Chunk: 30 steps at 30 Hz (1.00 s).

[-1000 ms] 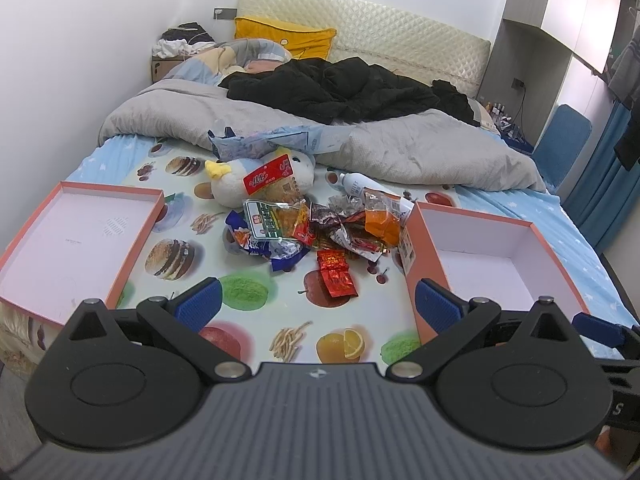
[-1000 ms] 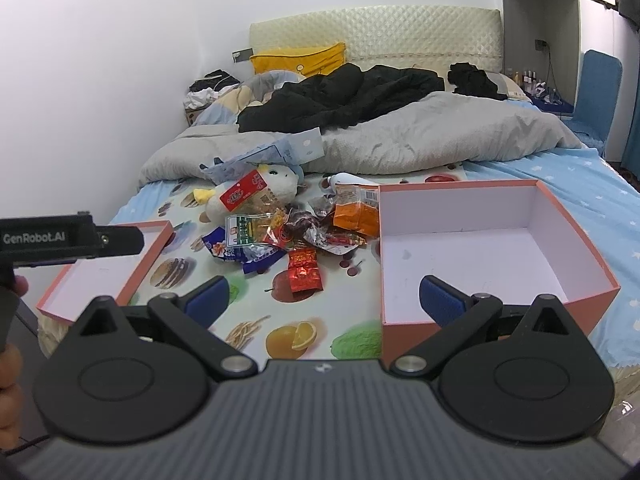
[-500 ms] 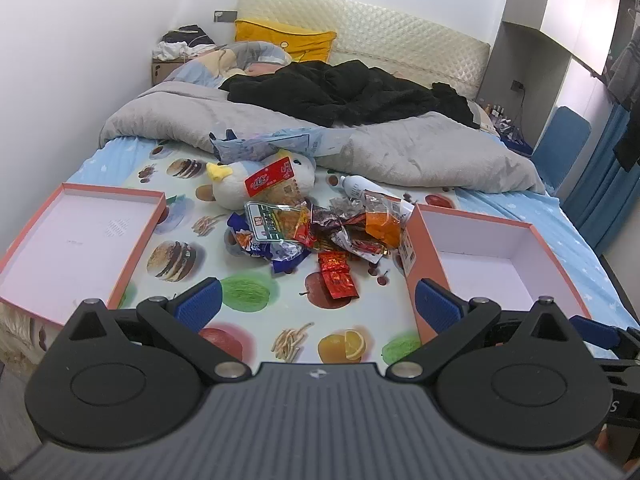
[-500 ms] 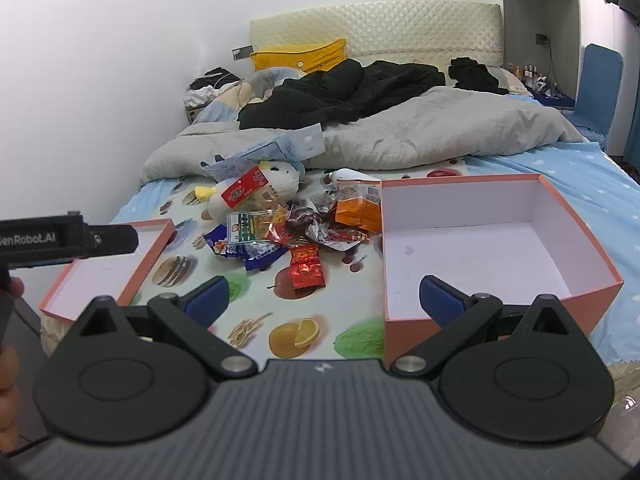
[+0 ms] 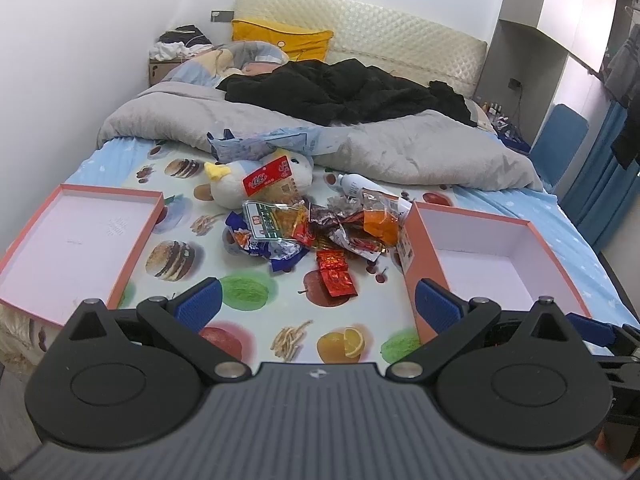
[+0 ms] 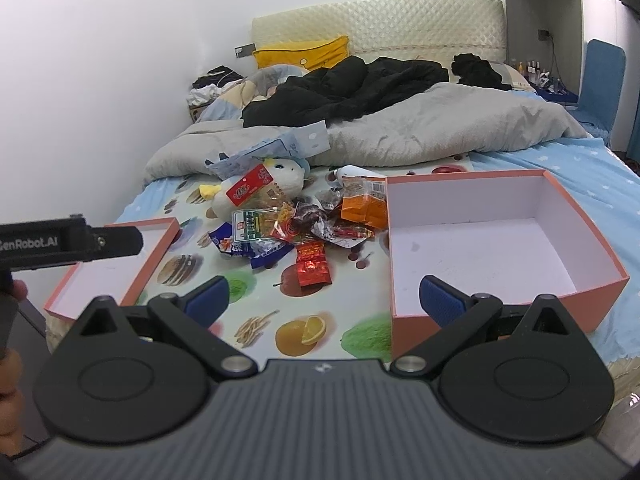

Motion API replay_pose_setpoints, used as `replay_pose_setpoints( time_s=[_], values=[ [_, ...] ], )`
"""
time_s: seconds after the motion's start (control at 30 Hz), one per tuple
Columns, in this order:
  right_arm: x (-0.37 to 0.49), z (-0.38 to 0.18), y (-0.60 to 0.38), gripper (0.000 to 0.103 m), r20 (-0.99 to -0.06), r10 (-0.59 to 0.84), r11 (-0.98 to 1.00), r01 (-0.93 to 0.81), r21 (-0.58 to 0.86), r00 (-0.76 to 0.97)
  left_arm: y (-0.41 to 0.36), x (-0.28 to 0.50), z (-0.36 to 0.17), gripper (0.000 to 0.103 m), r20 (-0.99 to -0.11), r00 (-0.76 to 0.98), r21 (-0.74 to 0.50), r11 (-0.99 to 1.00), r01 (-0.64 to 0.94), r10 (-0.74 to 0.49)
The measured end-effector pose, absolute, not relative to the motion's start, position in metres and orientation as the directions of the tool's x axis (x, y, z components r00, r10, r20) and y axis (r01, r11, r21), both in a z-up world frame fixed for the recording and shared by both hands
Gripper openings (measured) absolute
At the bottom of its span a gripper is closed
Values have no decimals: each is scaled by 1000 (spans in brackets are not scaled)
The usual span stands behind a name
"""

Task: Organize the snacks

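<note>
Snacks lie in a messy heap on the bed, on the sheet with the fruit and burger pictures. The heap sits between my two boxes. The deep orange box is just to the right of the heap, and an orange packet almost touches its wall. The flat orange lid is well to the left of the heap. Both are bare inside.

What changed in the last second? Not much. I have come a little closer to the heap with both tools, so it looks a bit bigger now. No snack has moved. The red foil packet lies at the near edge of the heap, same as a second ago. The toy duck sits behind the heap with a red and white packet on it.

My left tool is spread wide and holds nothing. My right tool is spread wide too, and it holds nothing.

So I think I am only at the start. I am moving in, and nothing is sorted yet. The red foil packet looks like the easy first pick, since it is nearest to me and a bit apart from the rest. The packets are thin and crinkly, so one could slip if I pinch only a corner.
</note>
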State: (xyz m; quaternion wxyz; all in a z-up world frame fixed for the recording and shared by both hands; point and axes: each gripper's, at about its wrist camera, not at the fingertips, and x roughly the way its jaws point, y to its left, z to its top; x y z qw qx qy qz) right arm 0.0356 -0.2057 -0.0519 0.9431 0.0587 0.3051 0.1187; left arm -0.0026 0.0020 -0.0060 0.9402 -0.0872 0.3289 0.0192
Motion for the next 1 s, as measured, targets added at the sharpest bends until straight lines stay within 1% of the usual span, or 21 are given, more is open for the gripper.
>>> replay_pose_setpoints(
  time_s=[0.3,0.43,0.7,0.77,0.9,0.93,0.97,1.0],
  values=[
    [35,-60,-206,103,-571,290,955,-193,225,768,5,7,-12,103,-649,760,-152,984,-89,-31],
    [37,-66,-202,103,-577,246,969,-174,178,779,7,16,-18,103,-660,751,-141,986,-93,-23],
    [53,-80,-202,103,-600,307,949,-191,250,739,12,44,-31,103,-669,743,-128,988,-87,-21],
    [57,-82,-199,103,-603,311,948,-196,250,734,14,52,-35,103,-673,738,-135,988,-69,-40],
    [67,-86,-190,102,-614,295,954,-191,230,733,19,70,-45,103,-688,724,-130,989,-68,-41],
    [71,-88,-189,102,-616,297,953,-191,233,730,21,74,-47,103,-690,722,-130,989,-71,-39],
    [74,-88,-188,98,-618,299,953,-193,234,727,23,79,-50,103,-693,720,-132,988,-75,-38],
    [77,-90,-186,98,-621,300,953,-195,232,724,25,83,-53,103,-696,717,-135,988,-77,-39]
  ],
)
